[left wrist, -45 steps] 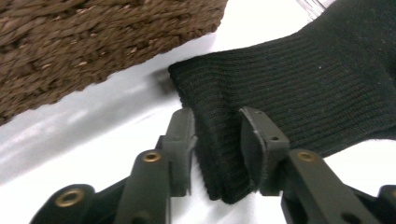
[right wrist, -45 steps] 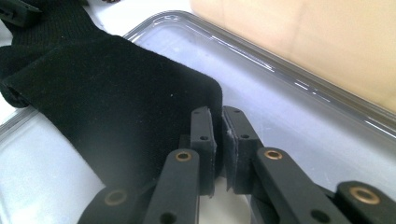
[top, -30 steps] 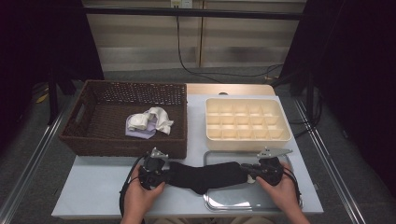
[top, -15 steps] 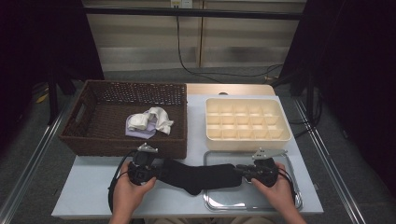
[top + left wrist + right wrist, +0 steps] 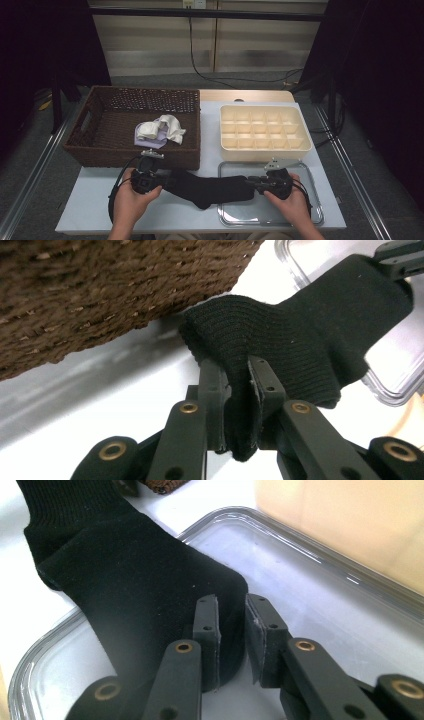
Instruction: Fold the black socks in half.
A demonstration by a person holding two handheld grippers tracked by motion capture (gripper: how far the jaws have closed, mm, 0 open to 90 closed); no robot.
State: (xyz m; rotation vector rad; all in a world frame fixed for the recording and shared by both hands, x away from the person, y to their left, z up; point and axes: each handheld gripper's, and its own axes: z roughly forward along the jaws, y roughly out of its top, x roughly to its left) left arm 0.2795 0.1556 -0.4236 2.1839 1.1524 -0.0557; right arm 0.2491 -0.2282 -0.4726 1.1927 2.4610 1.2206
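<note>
Here, left hand-held gripper (image 5: pixel 239 390) pinching black sock (image 5: pixel 300 335); right hand-held gripper (image 5: pixel 231 625) likewise.

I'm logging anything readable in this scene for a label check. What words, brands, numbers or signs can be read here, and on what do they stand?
None: no readable text, number or sign stands on anything.
Black sock: plain knit, no label.
Wicker basket, cream divided box, clear tray: unmarked.
Left tongs and right tongs: brass rivets, no lettering.
White fitting on the back wall: too small to read, if marked at all.
</note>
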